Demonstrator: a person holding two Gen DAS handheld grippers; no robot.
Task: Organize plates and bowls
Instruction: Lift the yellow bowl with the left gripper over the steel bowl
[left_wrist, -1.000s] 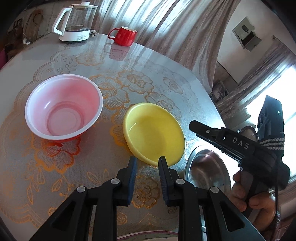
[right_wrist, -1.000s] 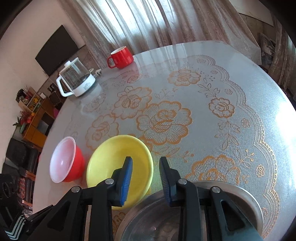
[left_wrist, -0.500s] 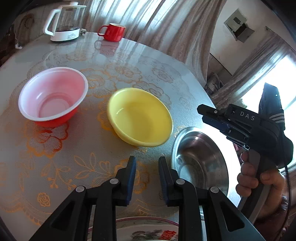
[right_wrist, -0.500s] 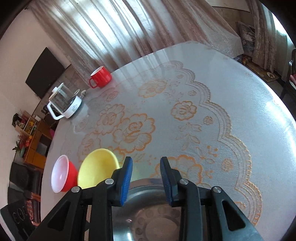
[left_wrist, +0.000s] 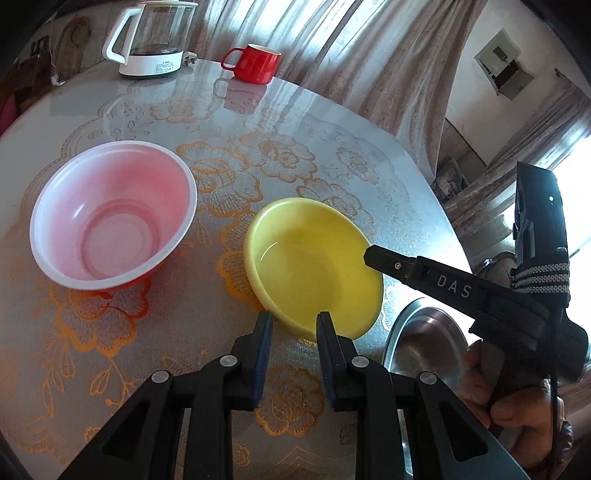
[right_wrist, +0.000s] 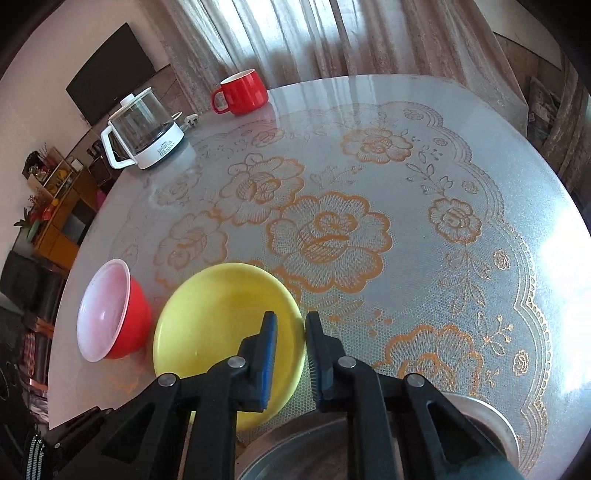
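Apparently to seize its rim, the right gripper straddled the yellow bowl edge, fingers narrow and empty; the left gripper waited nearby, also narrow, empty.

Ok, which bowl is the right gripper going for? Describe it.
On the round floral table, look at its near edge, left of the steel dish. The yellow bowl sits there: shallow, plain yellow, unlike the deeper red bowl with its white inside.

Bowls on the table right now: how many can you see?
3. The red bowl sits farthest left, the yellow bowl beside it with the right gripper straddling its rim, and the steel bowl is nearest, partly hidden. More may lie out of view.
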